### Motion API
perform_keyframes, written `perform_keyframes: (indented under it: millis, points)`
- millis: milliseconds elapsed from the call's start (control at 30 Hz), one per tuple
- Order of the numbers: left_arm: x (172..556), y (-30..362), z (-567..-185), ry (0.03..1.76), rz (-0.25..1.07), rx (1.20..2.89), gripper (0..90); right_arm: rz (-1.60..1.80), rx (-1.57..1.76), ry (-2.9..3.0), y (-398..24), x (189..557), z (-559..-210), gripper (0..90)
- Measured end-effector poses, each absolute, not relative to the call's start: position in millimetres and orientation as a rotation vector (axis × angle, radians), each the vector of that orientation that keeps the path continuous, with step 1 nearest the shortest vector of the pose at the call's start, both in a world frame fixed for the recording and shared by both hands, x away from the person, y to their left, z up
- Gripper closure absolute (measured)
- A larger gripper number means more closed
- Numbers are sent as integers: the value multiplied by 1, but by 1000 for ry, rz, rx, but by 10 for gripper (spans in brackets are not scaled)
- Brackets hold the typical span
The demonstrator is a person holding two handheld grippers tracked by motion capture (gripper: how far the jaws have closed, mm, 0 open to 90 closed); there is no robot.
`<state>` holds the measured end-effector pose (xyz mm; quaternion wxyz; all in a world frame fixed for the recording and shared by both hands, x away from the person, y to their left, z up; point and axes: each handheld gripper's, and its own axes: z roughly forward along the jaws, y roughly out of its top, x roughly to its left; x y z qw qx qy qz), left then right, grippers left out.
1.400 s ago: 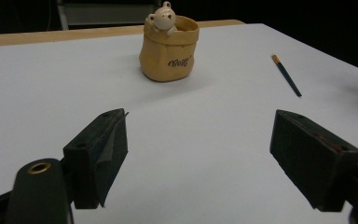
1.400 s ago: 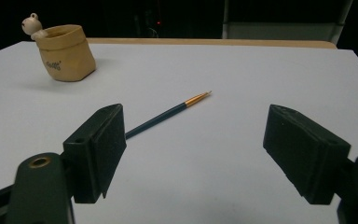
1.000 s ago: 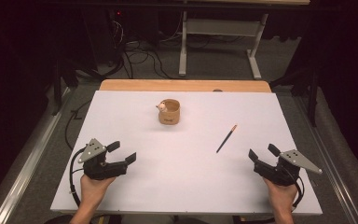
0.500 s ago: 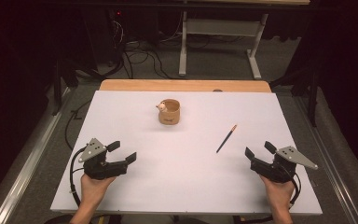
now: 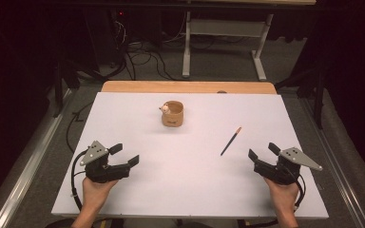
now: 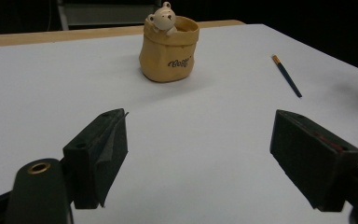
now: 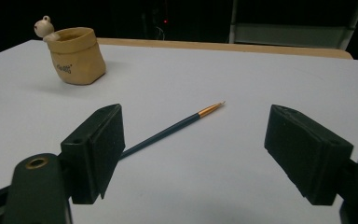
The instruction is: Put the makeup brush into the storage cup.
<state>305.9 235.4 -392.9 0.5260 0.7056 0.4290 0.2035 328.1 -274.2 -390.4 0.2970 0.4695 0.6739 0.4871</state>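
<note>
Both pairs of jaws spread, the right gripper [image 5: 264, 155] faces the thin, light, roll-prone paintbrush [image 5: 231, 141] at its eleven o'clock; pinch mid-handle.

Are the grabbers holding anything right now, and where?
Nothing. The left gripper and right gripper are both open and empty; the paintbrush lies on the table.

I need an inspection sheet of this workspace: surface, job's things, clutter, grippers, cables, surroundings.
Surface: white sheet over a wooden table, flat.
Job's things: paintbrush lying flat near the right gripper; tan pot with a bear figure, upright, farther back.
Clutter: nothing seen.
Grippers: left gripper and right gripper open, both holding nothing.
Cables: one cable trails from the left gripper; floor cables behind the table.
Surroundings: dark; metal frame beyond.
</note>
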Motion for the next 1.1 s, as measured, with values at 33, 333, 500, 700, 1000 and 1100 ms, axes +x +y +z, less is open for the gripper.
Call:
perform_keyframes:
  millis: [33,333,500,700,1000,1100]
  points:
    - [306,235,-393,1026,487,1687,193,1295,1248,1791,-274,328,-390,218]
    - [306,235,-393,1021,487,1688,192,1283,1224,1810,-268,330,-386,218]
    - [306,234,-393,1018,487,1690,192,1282,1219,1819,-264,333,-385,218]
    - [306,233,-393,1019,487,1689,193,1290,1211,1817,-261,335,-383,218]
    - [306,233,-393,1015,485,1697,192,1302,1195,1832,-253,340,-380,218]
    - [306,233,-393,1014,483,1692,192,1306,1188,1836,-249,343,-378,218]
